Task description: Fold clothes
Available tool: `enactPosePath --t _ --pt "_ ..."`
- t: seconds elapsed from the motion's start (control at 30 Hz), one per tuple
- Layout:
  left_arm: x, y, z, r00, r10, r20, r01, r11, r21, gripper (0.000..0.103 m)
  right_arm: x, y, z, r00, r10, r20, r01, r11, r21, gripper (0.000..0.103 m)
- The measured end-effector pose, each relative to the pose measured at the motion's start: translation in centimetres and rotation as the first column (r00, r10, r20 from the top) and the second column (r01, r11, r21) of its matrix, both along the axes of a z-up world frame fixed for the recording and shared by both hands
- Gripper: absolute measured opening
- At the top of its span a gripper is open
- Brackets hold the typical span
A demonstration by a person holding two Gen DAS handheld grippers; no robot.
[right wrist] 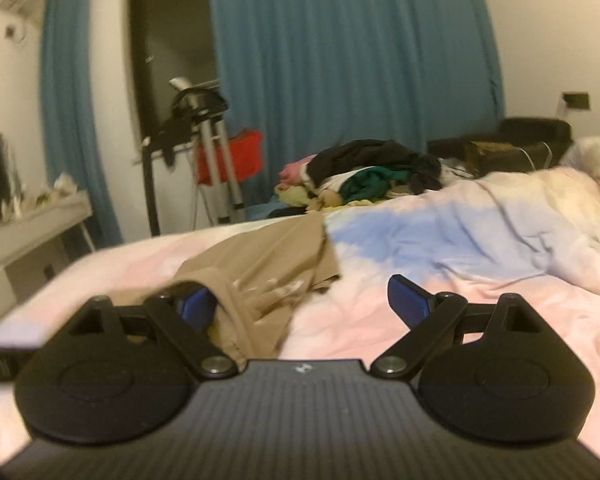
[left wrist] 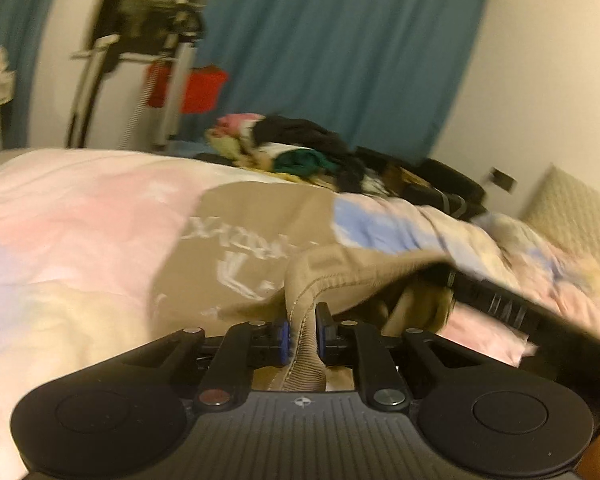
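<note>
Teal curtains [right wrist: 352, 52] are hanging across the back wall, taking up most of the upper half of both views. Below them a bed [right wrist: 460, 300] with a pastel pink, blue and cream cover is filling the middle and lower frame. A pile of mixed clothes [right wrist: 364, 172] is sitting at the far edge of the bed, centre of the right wrist view. A tan shirt [left wrist: 236, 240] with white lettering is lying on the bed, centre of the left wrist view, with its near edge lifting off the cover. The left tool [left wrist: 302, 334], bottom centre, is pinching the shirt's ribbed hem between nearly closed pads. The right tool [right wrist: 300, 304] is sitting spread wide, bottom of its view, with the tan fabric lying against its left blue pad and nothing gripped.
</note>
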State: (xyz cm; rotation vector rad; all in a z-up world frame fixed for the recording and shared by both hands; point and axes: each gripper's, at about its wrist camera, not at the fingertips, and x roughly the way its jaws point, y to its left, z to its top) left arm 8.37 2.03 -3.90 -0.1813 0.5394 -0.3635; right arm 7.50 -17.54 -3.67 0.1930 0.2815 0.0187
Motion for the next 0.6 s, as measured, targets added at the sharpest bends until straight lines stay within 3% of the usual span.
enactPosePath --t 0.2,0.33,0.5,0.57,0.6 --pt "0.1 -1.1 -1.5 0.996 -0.083 0.013 0.083 0.997 0.0 0.018 0.7 -3.7 0.2 0.98 0.004 -0.199 -0.008 1.0 -0.021 0.092" --pt "0.6 -0.7 -1.2 0.993 -0.114 0.023 0.115 0.993 -0.017 0.02 1.2 -5.5 -1.2 0.938 0.052 -0.343 -0.032 0.997 0.064 0.092" --pt "0.9 0.0 -0.2 0.998 -0.061 0.02 0.06 0.998 0.026 0.04 1.6 -5.7 -3.5 0.902 0.074 -0.425 0.011 0.981 0.193 0.092" --pt "0.7 0.0 -0.3 0.998 -0.05 -0.043 0.053 0.997 0.064 0.051 2.2 -5.5 -3.8 0.899 0.061 -0.434 0.034 0.978 0.206 0.092" --pt "0.4 -0.1 -0.5 0.996 -0.042 -0.08 0.049 0.995 0.088 0.051 2.3 -5.4 -3.8 0.898 0.051 -0.438 0.042 0.979 0.201 0.092"
